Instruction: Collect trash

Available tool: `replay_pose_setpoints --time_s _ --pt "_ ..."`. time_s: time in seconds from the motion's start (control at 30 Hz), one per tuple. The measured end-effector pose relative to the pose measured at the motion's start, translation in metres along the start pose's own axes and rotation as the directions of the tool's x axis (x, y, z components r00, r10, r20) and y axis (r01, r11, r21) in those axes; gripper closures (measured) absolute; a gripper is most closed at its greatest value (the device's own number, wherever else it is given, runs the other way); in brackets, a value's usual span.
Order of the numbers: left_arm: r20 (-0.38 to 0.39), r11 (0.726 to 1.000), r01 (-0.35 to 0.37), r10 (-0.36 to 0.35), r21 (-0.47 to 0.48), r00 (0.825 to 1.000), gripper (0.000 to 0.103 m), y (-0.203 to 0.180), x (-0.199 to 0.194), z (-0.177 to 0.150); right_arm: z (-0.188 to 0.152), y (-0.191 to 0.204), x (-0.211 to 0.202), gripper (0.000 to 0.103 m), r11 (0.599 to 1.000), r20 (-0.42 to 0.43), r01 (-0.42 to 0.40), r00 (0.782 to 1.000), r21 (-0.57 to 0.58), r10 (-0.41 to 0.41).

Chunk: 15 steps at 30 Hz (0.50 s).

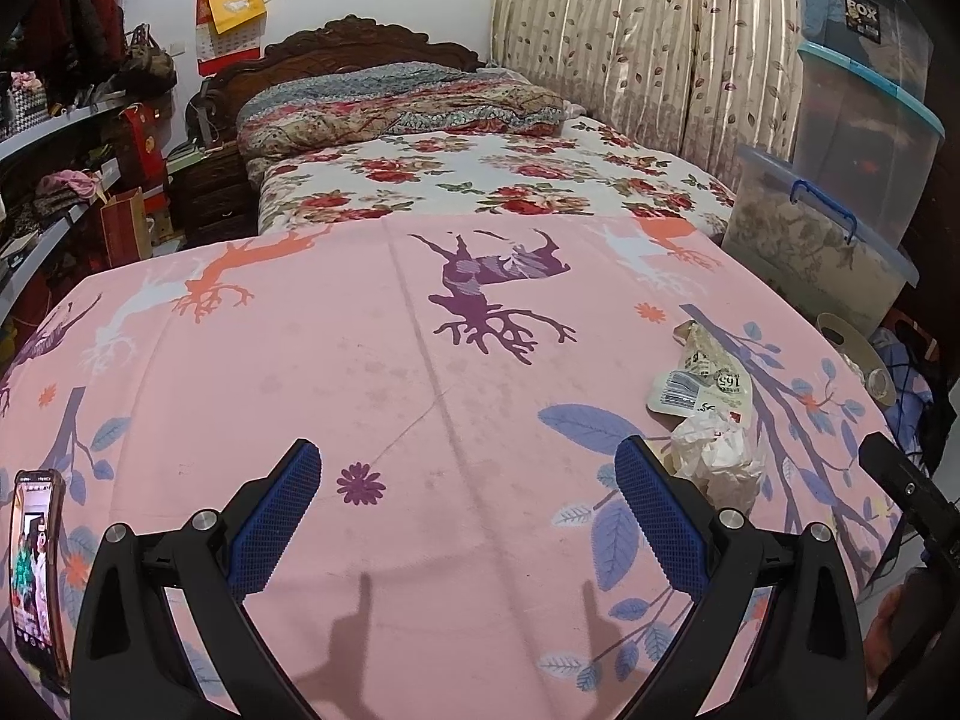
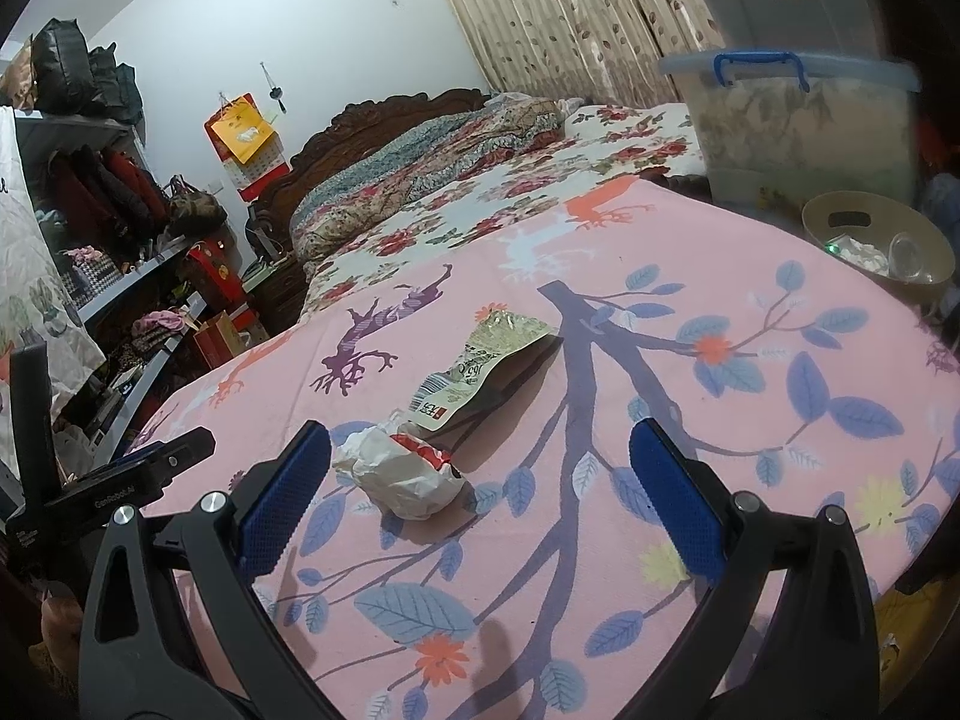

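Observation:
A crumpled white paper wad (image 2: pixel 399 471) with red print lies on the pink cloth (image 2: pixel 660 540), just ahead of my right gripper (image 2: pixel 480 468), nearer its left finger. The right gripper is open and empty. Beyond the wad lies a flattened printed snack wrapper (image 2: pixel 480 363). A beige bin (image 2: pixel 876 246) with some trash inside stands at the cloth's far right edge. In the left wrist view my left gripper (image 1: pixel 468 486) is open and empty over bare cloth; the wad (image 1: pixel 720 459), wrapper (image 1: pixel 702 372) and bin (image 1: pixel 858 354) are to its right.
A phone (image 1: pixel 36 570) with its screen lit stands at the cloth's left edge. Clear storage boxes (image 1: pixel 822 240) are stacked at the far right. A bed (image 1: pixel 480 180) with a floral sheet is behind, and cluttered shelves (image 1: pixel 66 180) are on the left.

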<state>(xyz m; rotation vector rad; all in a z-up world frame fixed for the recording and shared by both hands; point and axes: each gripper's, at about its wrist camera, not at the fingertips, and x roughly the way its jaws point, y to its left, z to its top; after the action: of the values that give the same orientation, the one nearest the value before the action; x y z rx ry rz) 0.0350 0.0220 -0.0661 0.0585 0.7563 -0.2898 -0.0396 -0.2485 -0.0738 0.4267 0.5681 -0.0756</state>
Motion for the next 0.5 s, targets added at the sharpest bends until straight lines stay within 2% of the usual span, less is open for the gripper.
replay_pose_setpoints --time_s 0.5 --pt "-0.006 1.0 0.017 -0.017 0.009 1.0 0.008 -0.0052 -0.0008 0.0011 -0.0025 -0.0019 0.0041 0.004 1.0 -0.007 0.001 1.0 0.0 -0.001"
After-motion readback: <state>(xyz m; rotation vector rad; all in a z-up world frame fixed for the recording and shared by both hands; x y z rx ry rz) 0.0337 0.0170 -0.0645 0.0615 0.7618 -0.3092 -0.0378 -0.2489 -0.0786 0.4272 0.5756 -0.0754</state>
